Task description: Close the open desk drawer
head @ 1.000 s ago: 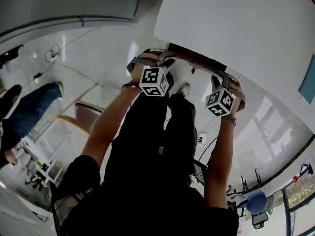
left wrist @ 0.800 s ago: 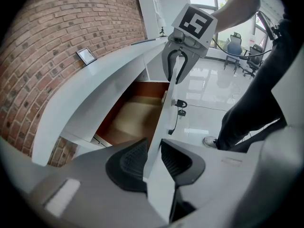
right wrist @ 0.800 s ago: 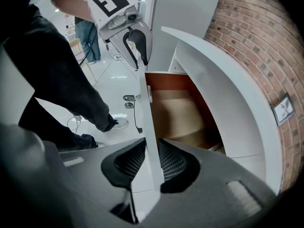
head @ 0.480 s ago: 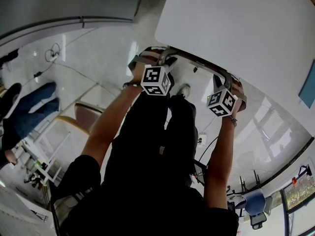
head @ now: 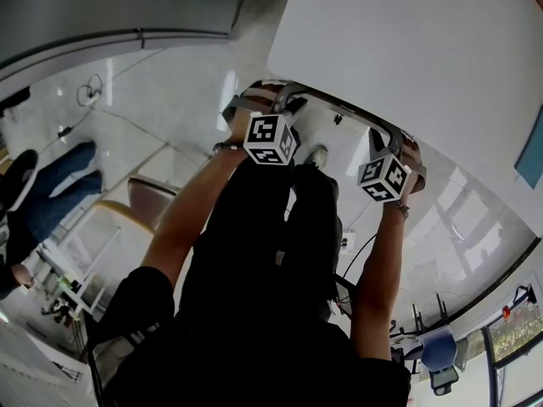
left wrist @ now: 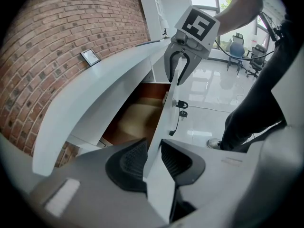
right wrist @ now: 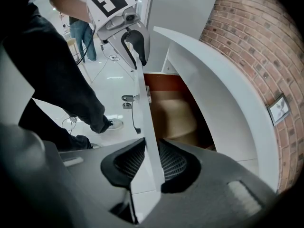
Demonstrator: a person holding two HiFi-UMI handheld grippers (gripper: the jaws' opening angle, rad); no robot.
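The white drawer front (head: 339, 111) lies just under the edge of the white desk top (head: 407, 41). My left gripper (head: 287, 100) clamps the front's left end, my right gripper (head: 388, 136) its right end. In the left gripper view the panel (left wrist: 167, 120) passes between the left gripper (left wrist: 153, 158) pads, which touch it. The brown drawer inside (left wrist: 137, 118) still shows a gap. In the right gripper view the panel (right wrist: 142, 106) sits between the right gripper (right wrist: 151, 160) pads; these jaws have just been opening slightly. A key lock (left wrist: 181, 104) hangs on the front.
A brick wall (left wrist: 57, 42) stands behind the desk. My legs and a shoe (head: 316, 153) are below the drawer. A chair (head: 127, 214) and another person's legs (head: 51, 193) are at the left, with office chairs (head: 441, 354) at the lower right.
The dark brown strip of open drawer seen a second ago has vanished under the desk edge in the head view. Both grippers shifted slightly toward the desk with the front.
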